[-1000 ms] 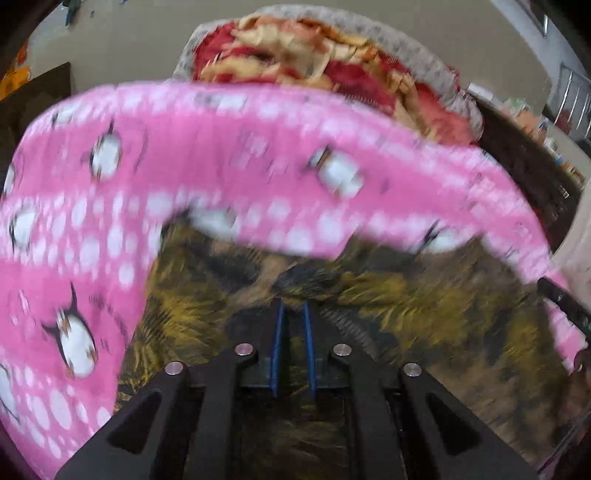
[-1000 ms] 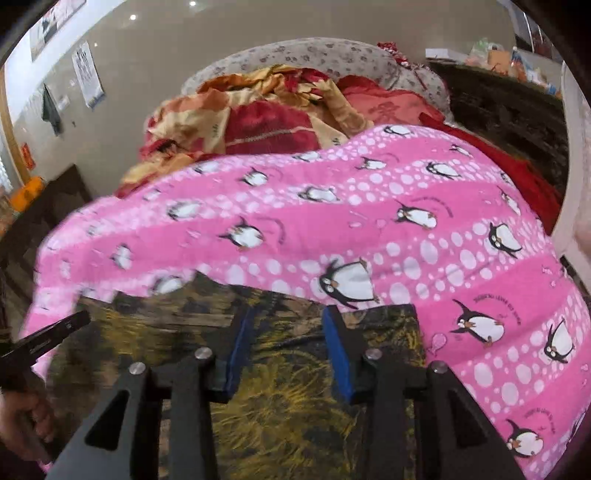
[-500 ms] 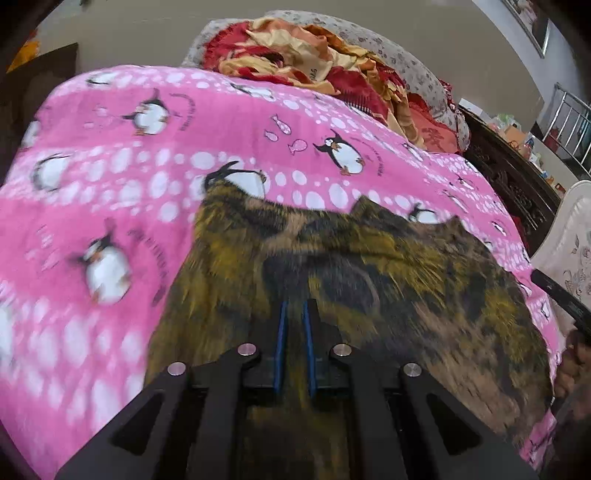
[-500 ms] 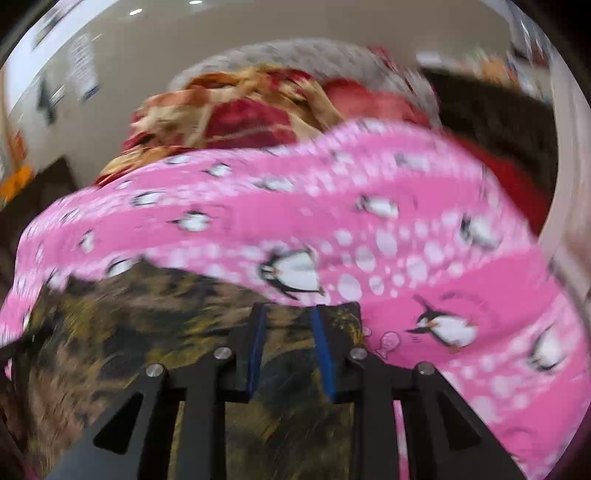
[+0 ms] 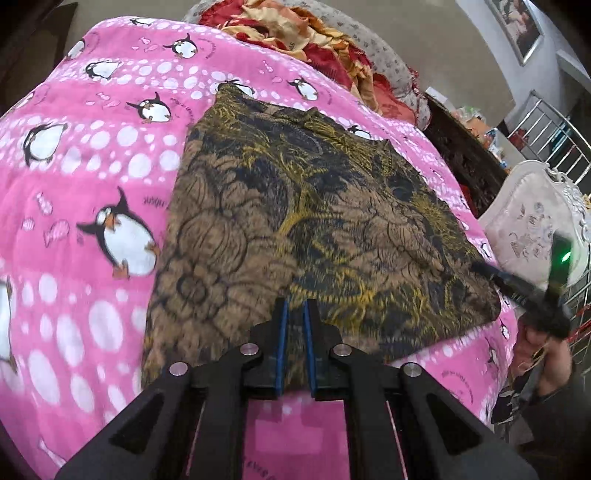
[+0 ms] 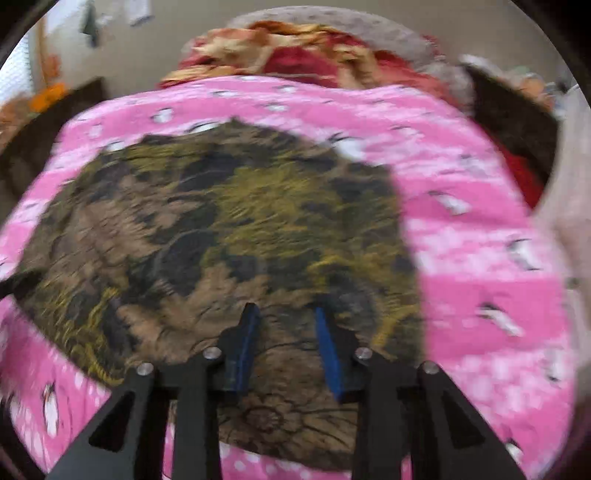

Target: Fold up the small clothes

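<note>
A brown, yellow and black patterned garment (image 5: 314, 206) lies spread flat on a pink penguin blanket (image 5: 92, 184). My left gripper (image 5: 294, 306) is shut on the garment's near edge, with dark cloth showing between its blue pads. In the blurred right wrist view the same garment (image 6: 221, 221) fills the middle. My right gripper (image 6: 284, 314) sits over its near right part. Its jaws are opening, and the cloth lies flat between the pads (image 6: 327, 350) without being pinched. The right gripper (image 5: 517, 284) and the hand holding it also show at the left wrist view's right edge.
A heap of red and orange bedding (image 5: 314, 33) lies at the far end of the bed. Dark wooden furniture (image 5: 461, 155), a white padded chair (image 5: 535, 221) and a metal railing (image 5: 554, 125) stand to the right. The pink blanket (image 6: 480, 258) surrounds the garment.
Both grippers have drawn back toward the near side, and the garment now lies stretched out flat with far more of it in view. The right jaws narrowed, then spread again.
</note>
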Demonstrator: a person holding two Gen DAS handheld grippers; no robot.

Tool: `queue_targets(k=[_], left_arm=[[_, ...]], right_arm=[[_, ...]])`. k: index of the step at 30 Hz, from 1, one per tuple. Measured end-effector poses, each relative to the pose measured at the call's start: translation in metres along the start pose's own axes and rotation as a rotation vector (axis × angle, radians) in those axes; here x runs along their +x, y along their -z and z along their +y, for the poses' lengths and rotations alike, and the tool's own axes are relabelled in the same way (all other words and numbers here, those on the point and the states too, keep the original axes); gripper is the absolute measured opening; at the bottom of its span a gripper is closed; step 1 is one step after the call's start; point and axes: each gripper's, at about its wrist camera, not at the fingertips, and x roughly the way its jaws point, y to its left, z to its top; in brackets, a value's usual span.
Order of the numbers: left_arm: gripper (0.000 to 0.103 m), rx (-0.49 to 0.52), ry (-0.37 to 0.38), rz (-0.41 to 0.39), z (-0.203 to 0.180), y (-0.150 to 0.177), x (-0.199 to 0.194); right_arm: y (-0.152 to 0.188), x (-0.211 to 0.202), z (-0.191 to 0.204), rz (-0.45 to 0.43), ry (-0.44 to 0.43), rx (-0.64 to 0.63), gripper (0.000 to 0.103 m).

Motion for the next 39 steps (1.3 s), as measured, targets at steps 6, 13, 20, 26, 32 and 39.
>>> queue_targets(k=[6,13,20,26,32,39], left_arm=[[0.000,0.006,-0.014,-0.073,-0.004,0.007,0.002],[0.000,-0.031,-0.001,-0.087,-0.007,0.011,-0.004],[0.018,-0.148,0.098,-0.117,-0.010,0.038,-0.037],[0.032,-0.288,0.127,-0.127,0.014,0.045,-0.027],[0.032,-0.403,0.128,-0.189,0.039,0.012,-0.017],[0.019,-0.372,0.110,-0.190,0.034,-0.001,-0.013]], right_arm=[[-0.015,-0.005,0.078,-0.062,-0.187,-0.124,0.049],[0.011,0.036,0.094,-0.039,-0.204,-0.052,0.057],[0.016,0.040,0.090,-0.093,-0.242,-0.033,0.058],[0.022,0.031,0.089,-0.107,-0.217,-0.051,0.058],[0.023,0.032,0.089,-0.108,-0.217,-0.052,0.059],[0.025,0.029,0.089,-0.111,-0.219,-0.052,0.059]])
